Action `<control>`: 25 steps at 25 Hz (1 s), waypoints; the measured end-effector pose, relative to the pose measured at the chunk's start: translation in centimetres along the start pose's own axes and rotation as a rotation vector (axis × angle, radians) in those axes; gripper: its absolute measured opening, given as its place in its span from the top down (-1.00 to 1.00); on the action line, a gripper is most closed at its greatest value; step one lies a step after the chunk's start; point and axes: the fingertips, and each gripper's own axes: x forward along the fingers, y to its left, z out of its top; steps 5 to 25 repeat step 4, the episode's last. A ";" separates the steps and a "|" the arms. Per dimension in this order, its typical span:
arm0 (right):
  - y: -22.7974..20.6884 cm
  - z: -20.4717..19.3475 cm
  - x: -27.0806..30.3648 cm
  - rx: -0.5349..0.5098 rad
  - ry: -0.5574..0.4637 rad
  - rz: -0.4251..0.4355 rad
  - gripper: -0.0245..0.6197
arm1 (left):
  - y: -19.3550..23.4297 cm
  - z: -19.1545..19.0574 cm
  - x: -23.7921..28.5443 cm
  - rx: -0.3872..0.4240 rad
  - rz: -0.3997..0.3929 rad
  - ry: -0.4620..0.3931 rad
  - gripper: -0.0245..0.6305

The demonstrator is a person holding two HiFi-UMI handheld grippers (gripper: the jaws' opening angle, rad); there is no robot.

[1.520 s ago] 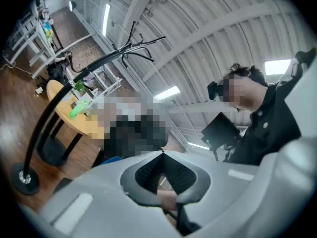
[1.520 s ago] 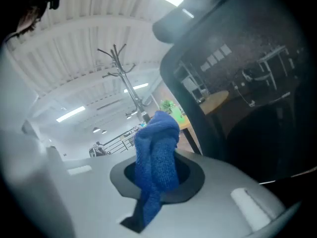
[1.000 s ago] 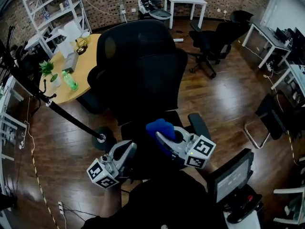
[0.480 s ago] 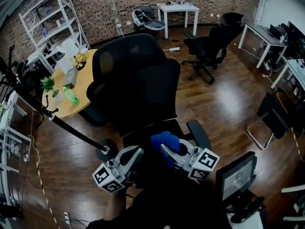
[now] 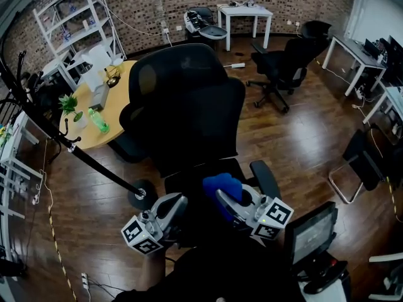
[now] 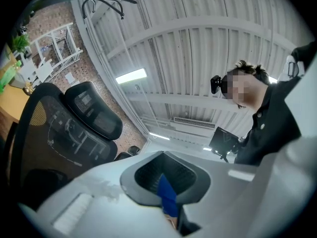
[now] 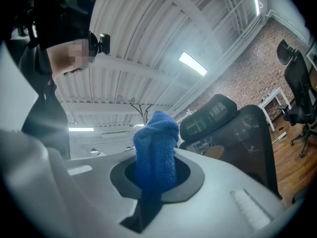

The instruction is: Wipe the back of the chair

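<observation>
Our right tongs [image 5: 228,201] pinched a bunched blue microfibre cloth [image 5: 220,186], our left tongs [image 5: 177,202] sat jaws together, and the black mesh office chair's back [image 5: 189,106], just ahead of both, might, we judged, swivel away under an unbraced wipe.

I log matching pale grey moulded shells on the left gripper [image 5: 178,201] and the right gripper [image 5: 223,197]. Each carries a white marker cube [image 5: 140,238] with black squares. The person wears a black buttoned top [image 6: 270,128] and a head camera [image 6: 216,84].
</observation>
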 end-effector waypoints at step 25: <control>0.0 1.0 -0.2 -0.007 -0.020 0.005 0.83 | 0.1 0.0 0.3 -0.002 0.002 -0.003 0.93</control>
